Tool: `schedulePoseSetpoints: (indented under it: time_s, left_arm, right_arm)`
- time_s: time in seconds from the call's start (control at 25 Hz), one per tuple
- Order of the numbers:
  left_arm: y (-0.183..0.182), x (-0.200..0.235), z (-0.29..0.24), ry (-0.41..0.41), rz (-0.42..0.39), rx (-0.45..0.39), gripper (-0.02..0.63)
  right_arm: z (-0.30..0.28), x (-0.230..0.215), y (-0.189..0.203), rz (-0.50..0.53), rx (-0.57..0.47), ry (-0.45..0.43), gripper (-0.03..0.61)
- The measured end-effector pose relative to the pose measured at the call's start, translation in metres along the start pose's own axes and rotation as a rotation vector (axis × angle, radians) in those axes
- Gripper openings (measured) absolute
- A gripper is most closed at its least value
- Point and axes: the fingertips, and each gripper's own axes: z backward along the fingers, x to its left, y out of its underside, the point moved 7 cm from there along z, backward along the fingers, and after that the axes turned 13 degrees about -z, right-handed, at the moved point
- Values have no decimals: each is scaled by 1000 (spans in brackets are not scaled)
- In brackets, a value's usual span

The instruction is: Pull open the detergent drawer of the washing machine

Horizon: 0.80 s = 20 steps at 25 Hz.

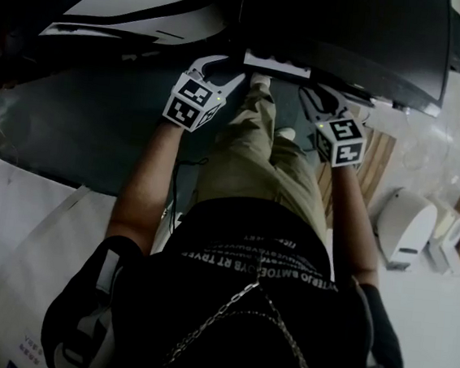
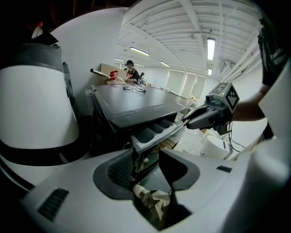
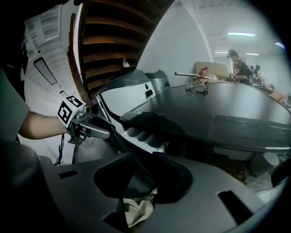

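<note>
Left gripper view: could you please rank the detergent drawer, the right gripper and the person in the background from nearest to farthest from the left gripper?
1. detergent drawer, just ahead, centre.
2. right gripper, beyond it, to the right.
3. person, far back, upper centre-left.

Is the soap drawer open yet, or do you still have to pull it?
Done: the detergent drawer already sticks out of the washing machine, its compartments showing. In hand: nothing; the left gripper and right gripper both have fingers apart, with only the person's trousers showing between them. Left: maybe one more pull, if the drawer slides further, which I cannot tell.
</note>
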Motion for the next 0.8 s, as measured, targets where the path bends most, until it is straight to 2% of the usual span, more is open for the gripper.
schedulePoseSetpoints:
  time_s: [0.8]
  left_arm:
    - [11, -28, 8, -49, 41, 16, 173]
  right_arm:
    - [8, 0, 27, -47, 30, -30, 109]
